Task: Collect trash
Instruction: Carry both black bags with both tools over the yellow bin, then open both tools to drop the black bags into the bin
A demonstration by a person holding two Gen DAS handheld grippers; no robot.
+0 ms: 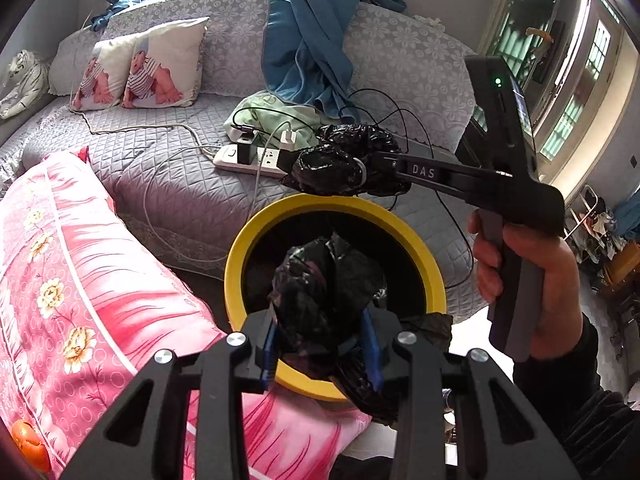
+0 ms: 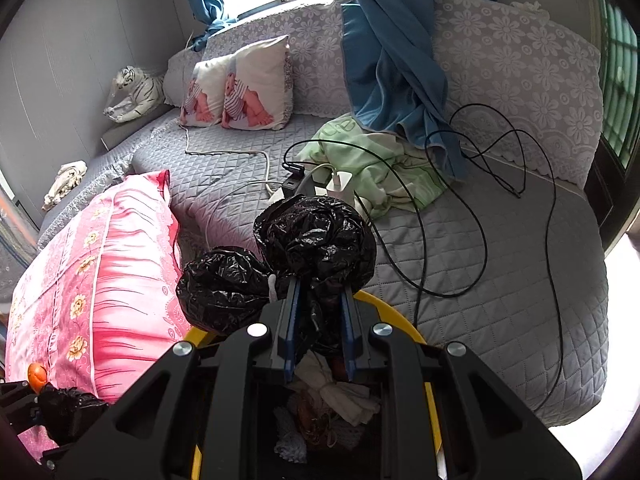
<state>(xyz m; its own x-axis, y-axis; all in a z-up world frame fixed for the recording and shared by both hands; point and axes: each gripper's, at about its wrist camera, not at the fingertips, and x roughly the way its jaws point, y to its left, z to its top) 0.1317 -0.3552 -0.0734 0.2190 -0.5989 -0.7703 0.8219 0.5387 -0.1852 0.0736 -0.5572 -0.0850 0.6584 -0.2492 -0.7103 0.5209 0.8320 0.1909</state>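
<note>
A yellow-rimmed trash bin (image 1: 428, 264) stands by the grey sofa, its rim also in the right wrist view (image 2: 396, 316). My left gripper (image 1: 322, 346) is shut on the black trash bag (image 1: 324, 284) over the near side of the bin's opening. My right gripper (image 2: 318, 328) is shut on a second bunched black bag (image 2: 316, 236) and holds it above the far rim; it shows in the left wrist view (image 1: 344, 164) with the gripper (image 1: 320, 162). Crumpled white tissues (image 2: 340, 396) lie inside the bin.
A pink floral pillow (image 1: 80, 272) lies left of the bin, with an orange fruit (image 1: 30, 444) at its corner. A white power strip (image 1: 248, 158) with chargers and black cables (image 2: 480, 216) lies on the sofa (image 2: 500, 300). Green cloth (image 2: 372, 164) and blue curtain (image 1: 308, 40) lie behind.
</note>
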